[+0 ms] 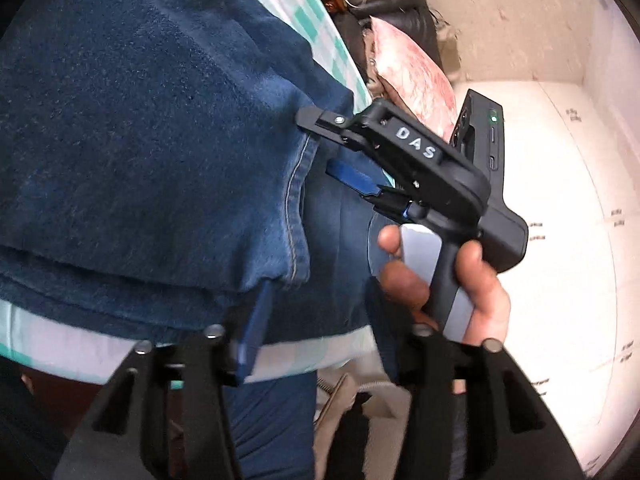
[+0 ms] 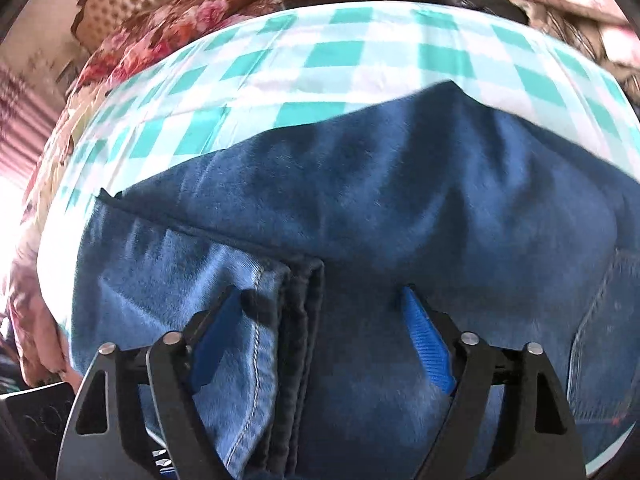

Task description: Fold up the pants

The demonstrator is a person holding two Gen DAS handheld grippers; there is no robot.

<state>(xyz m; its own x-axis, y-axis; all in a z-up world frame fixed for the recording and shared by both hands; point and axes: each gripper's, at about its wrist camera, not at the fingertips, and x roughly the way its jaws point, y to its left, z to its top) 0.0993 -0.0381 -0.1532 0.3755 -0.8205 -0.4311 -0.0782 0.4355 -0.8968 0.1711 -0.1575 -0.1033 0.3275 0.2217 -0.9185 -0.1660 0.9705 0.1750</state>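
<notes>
The jeans (image 2: 400,184) lie on a green-and-white checked sheet (image 2: 320,44), already doubled: stacked denim layers with stitched seams show at the near edge, and a folded flap lies over the lower layers. By this evidence at least one fold is done. Whether a further fold or only flattening is left cannot be determined from these views.

Right gripper (image 2: 320,344): points steeply down at the jeans. Jaws stand wide, straddling the stacked seam edge. The blue pads (image 2: 428,348) sit at the denim, one each side of the seam; they do not appear to clamp it. The left-wrist view shows the same gripper (image 1: 320,148), in the person's hand (image 1: 472,292), at the right edge of the pile, jaws apart.

Left gripper (image 1: 316,344): at the near edge of the jeans. One blue pad (image 1: 252,332) is visible just beside the denim hem; the other is not clear. Jaws stand partly apart, holding nothing.

Readable writing: "DAS" in white letters on the right gripper body. A green indicator lamp is lit on its camera housing. Marks on the white surface at far right are too small to read.
</notes>
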